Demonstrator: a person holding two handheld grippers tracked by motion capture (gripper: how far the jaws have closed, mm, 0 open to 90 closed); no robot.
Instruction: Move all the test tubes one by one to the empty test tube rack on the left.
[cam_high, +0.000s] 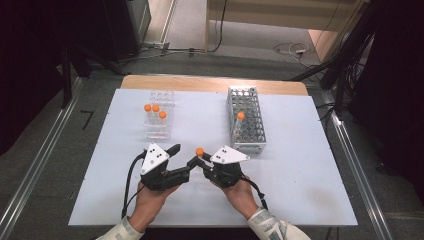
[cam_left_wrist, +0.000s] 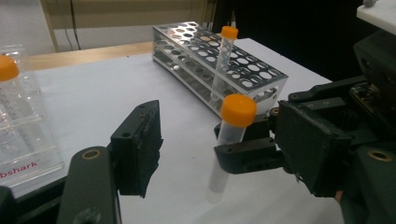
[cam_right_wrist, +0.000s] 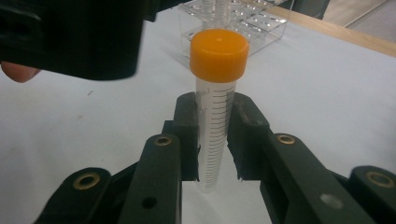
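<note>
Orange-capped tube (cam_right_wrist: 215, 116) — pinched upright in right gripper (cam_right_wrist: 212, 140) | left gripper (cam_left_wrist: 224, 158) — jaws apart around it, not touching

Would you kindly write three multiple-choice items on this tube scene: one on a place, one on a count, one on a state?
1. Where does the metal rack stand?
A. far right of the table
B. near left corner
C. on the floor

2. How many capped tubes are in the clear rack?
A. one
B. three
C. five

3. How is the tube in the right gripper held?
A. lying flat
B. upside down
C. upright, cap up

Answers:
1. A, the high view shows it on the right, beyond the grippers.
2. B, three orange caps show there.
3. C, the fingers clamp its body below the cap.
</note>
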